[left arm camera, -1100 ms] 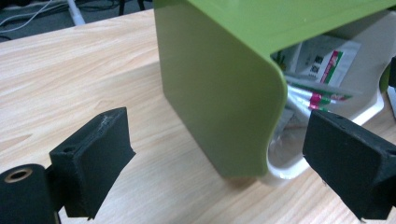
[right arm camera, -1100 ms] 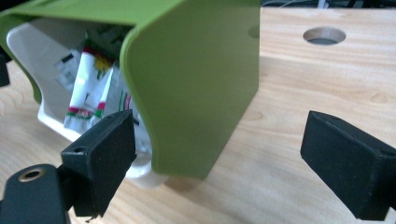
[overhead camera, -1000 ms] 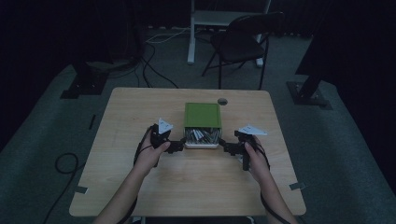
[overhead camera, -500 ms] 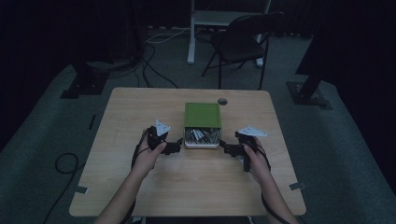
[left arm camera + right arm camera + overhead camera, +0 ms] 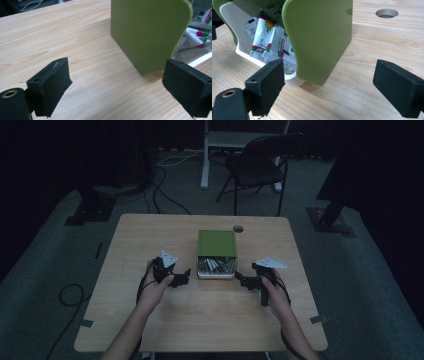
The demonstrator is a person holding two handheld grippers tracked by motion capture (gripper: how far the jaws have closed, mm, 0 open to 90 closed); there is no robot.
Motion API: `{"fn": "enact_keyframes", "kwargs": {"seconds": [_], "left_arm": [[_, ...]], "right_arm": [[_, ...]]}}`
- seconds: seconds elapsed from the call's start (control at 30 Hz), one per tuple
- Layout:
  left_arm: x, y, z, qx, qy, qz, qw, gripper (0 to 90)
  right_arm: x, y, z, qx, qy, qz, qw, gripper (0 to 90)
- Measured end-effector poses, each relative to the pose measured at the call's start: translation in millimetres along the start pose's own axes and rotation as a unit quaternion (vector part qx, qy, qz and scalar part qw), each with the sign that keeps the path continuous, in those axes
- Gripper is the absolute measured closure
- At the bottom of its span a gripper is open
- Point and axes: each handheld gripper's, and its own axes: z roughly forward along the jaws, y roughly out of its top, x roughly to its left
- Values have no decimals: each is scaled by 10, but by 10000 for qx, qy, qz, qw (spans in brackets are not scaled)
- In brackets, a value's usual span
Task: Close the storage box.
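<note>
- One green box stood at the middle of the surface.
- The sachets inside its white tray were too many and too overlapped to count.
- Two tools were there: the left tool left of the box, the right tool right of it.
- One round hole lay in the surface beyond the box.
- One chair stood on the floor, far off.

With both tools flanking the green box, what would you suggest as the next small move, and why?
Probably ease both tools inward toward the green box's side walls. The left tool and right tool sit open on either side of its sachet-filled front, apparently touching nothing.
</note>
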Motion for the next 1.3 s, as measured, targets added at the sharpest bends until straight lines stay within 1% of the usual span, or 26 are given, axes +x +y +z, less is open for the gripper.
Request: {"fn": "enact_keyframes", "kwargs": {"seconds": [0.03, 0.1, 0.2, 0.27, 0.3, 0.37, 0.43, 0.6, 0.67, 0.7, 0.77, 0.87, 1.0, 1.2, 1.27, 1.3], "left_arm": [[7, -14, -4, 16, 28, -9, 10000, 87], [22, -50, -11, 10, 17, -48, 10000, 87], [50, -111, -14, 92, 73, -45, 9999, 87], [72, -155, -11, 169, 119, -4, 9998, 87], [84, -176, -11, 167, 133, -67, 9997, 87], [111, -213, -21, 185, 172, -95, 9996, 87], [141, -245, -38, 234, 219, -158, 9994, 87], [226, -323, -99, 252, 304, -216, 9990, 87], [255, -354, -125, 225, 380, -217, 9988, 87], [270, -373, -137, 238, 422, -215, 9986, 87], [309, -415, -157, 280, 467, -297, 9981, 87], [365, -481, -192, 358, 593, -373, 9969, 87], [436, -544, -245, 404, 720, -490, 9954, 87], [525, -615, -299, 383, 819, -610, 9940, 87], [549, -640, -315, 422, 846, -598, 9937, 87], [565, -654, -323, 443, 856, -623, 9934, 87]], "right_arm": [[2, -7, -5, -1, -6, -6, 10000, 102], [13, -24, -21, 32, 6, -13, 10000, 102], [40, -66, -39, 82, 46, -38, 9999, 102], [59, -106, -42, 139, 73, -87, 9998, 102], [67, -128, -40, 160, 79, -76, 9998, 102], [79, -175, -35, 200, 118, -68, 9997, 102], [94, -220, -25, 263, 118, -117, 9995, 102], [125, -296, -29, 361, 158, -178, 9991, 102], [132, -320, -40, 379, 171, -182, 9990, 102], [138, -332, -50, 402, 180, -182, 9989, 102], [148, -354, -70, 426, 190, -199, 9987, 102], [173, -376, -102, 452, 214, -240, 9985, 102], [211, -390, -148, 469, 262, -365, 9979, 102], [267, -431, -215, 530, 370, -501, 9966, 102], [279, -446, -231, 558, 392, -569, 9960, 102], [285, -451, -239, 563, 397, -571, 9960, 102]]}}
